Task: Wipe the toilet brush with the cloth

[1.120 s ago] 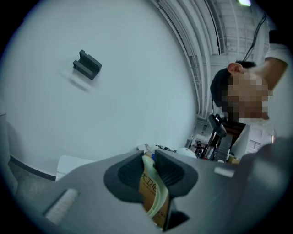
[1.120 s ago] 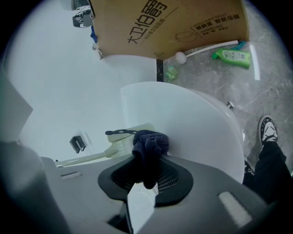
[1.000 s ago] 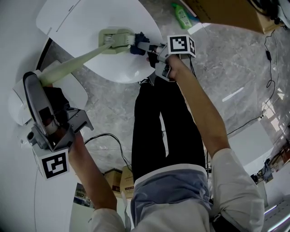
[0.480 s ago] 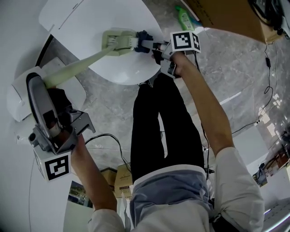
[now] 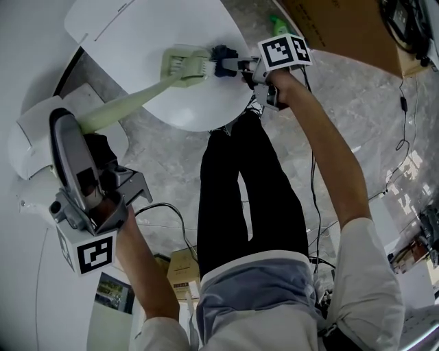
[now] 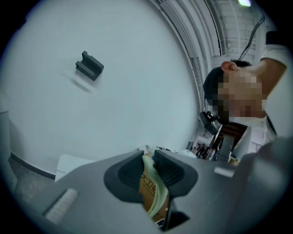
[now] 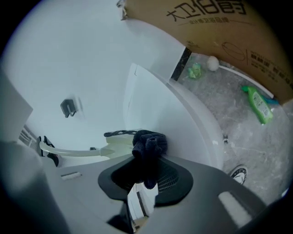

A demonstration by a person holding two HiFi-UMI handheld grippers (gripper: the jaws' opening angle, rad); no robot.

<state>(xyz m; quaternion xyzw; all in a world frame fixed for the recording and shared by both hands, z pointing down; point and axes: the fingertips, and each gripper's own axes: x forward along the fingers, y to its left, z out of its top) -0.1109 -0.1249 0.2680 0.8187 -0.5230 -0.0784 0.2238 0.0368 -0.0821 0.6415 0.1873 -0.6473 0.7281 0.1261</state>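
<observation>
Toilet brush [image 5: 130, 101] higher now, head toward cloth [image 5: 223, 54]

Head view: bright, flat, cool light with no hard shadows. The toilet lid [image 5: 137, 41] is nearly blown out to white. Pale glints streak the marble floor [image 5: 357, 89] at right.

Both gripper views: strong fisheye, black vignette in the corners, straight lines bowed.

Left gripper view: a lamp [image 6: 243, 2] flares at the top edge. The wall hook [image 6: 89, 65] throws a faint, soft shadow below. The left tongs [image 6: 149, 161] and the toilet brush [image 6: 156, 192] handle pinched in them are blurred, too close to the lens.

Right gripper view: the right tongs [image 7: 145, 164] are soft. The cloth [image 7: 149, 142] they clamp is near-featureless dark. The cardboard box [image 7: 215, 23] print is sharp.
</observation>
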